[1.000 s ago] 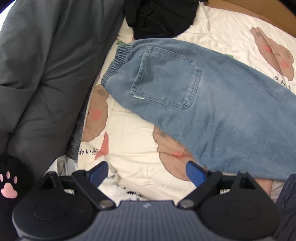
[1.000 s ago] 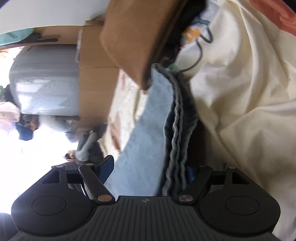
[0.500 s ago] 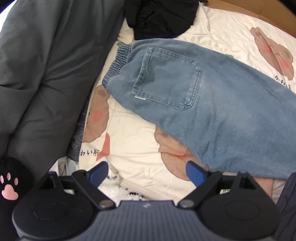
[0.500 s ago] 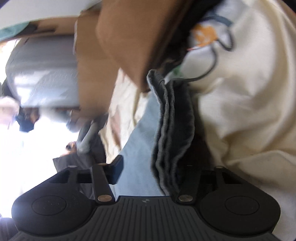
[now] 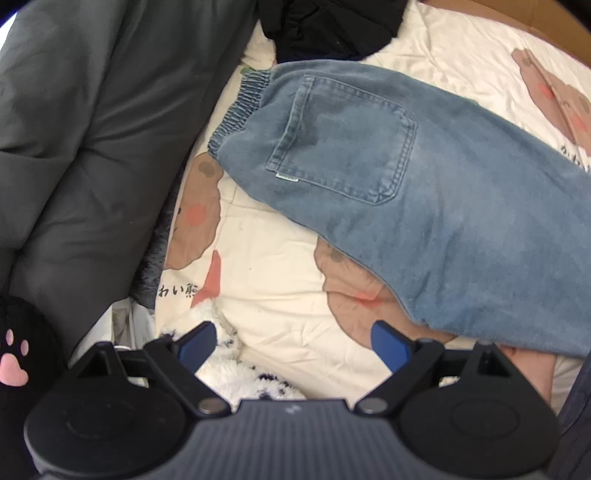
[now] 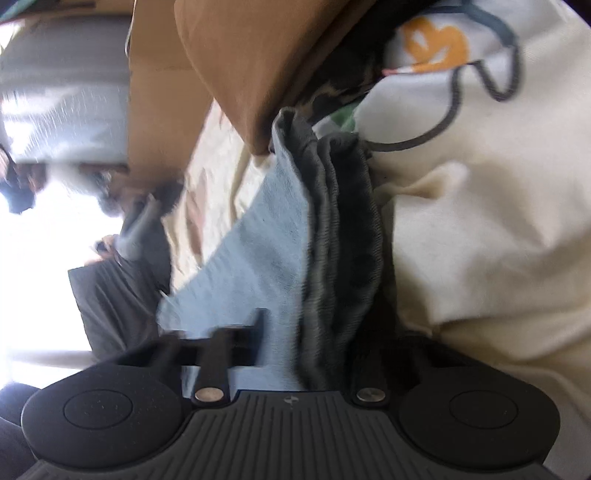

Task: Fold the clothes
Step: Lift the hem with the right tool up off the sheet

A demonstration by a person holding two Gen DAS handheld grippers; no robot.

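Two grippers at one pair of faded blue denim trousers [image 5: 424,192] on a cream bear-print bedsheet [image 5: 280,288].

The left gripper [image 5: 293,341] hovers wide apart, low in its frame, with nothing between its blue pads; the trousers spread across centre and right. The right gripper [image 6: 306,325], jaws just closing, pinches the trousers' gathered ribbed cuff [image 6: 340,221] at frame centre, beside a cream printed cloth [image 6: 480,221].

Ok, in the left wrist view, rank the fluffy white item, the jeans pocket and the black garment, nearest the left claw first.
1. Fluffy white item, between the left claw's open fingers.
2. Jeans pocket, mid-frame.
3. Black garment, top edge.
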